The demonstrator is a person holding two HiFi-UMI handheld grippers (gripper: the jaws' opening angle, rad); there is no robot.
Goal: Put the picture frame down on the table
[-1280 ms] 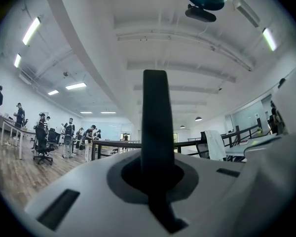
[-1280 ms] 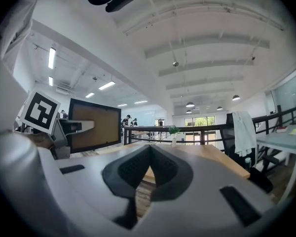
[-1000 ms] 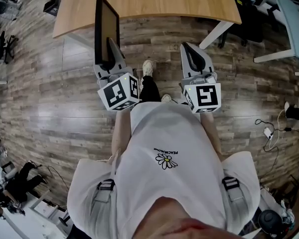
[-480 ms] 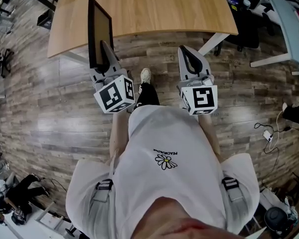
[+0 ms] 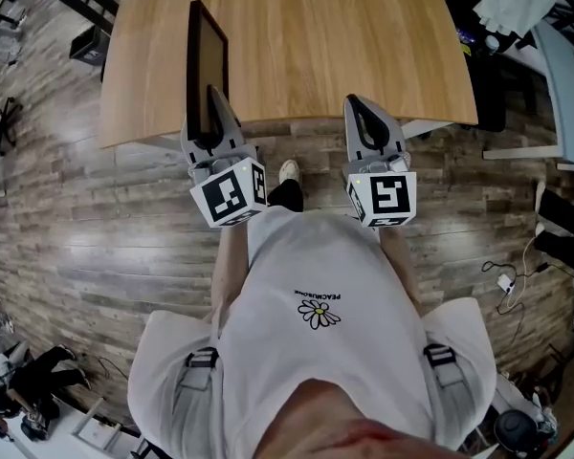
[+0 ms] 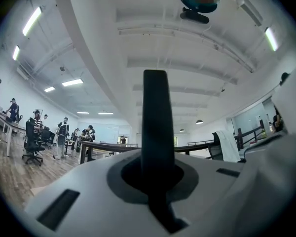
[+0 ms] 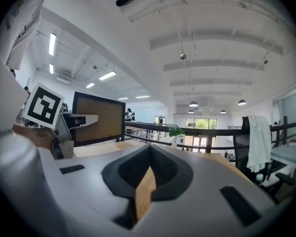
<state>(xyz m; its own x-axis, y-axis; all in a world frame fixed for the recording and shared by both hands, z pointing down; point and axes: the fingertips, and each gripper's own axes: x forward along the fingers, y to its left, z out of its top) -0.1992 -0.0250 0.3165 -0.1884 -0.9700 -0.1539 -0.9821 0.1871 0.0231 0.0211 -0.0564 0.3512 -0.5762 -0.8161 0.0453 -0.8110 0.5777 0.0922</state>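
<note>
The picture frame point(image 5: 206, 65), black-edged with a brown panel, stands upright on its edge over the left part of the wooden table point(image 5: 316, 36). My left gripper point(image 5: 210, 113) is shut on its near lower edge. In the left gripper view the frame point(image 6: 155, 117) shows edge-on as a dark bar rising between the jaws of the left gripper point(image 6: 155, 177). My right gripper point(image 5: 361, 108) is shut on nothing, its tips over the table's near edge. From the right gripper point(image 7: 147, 174) view, the frame point(image 7: 98, 118) stands at the left above the tabletop point(image 7: 96, 149).
Wood-plank floor point(image 5: 96, 218) lies below the table's near edge. Other desks and clutter point(image 5: 555, 55) stand at the right, and cables point(image 5: 505, 280) lie on the floor. A chair draped with a white cloth point(image 7: 259, 142) and a small plant point(image 7: 176, 131) lie beyond the table.
Both grippers have come forward from over the floor to the table's near edge. The frame, still held upright in the left gripper, is now over the tabletop.
</note>
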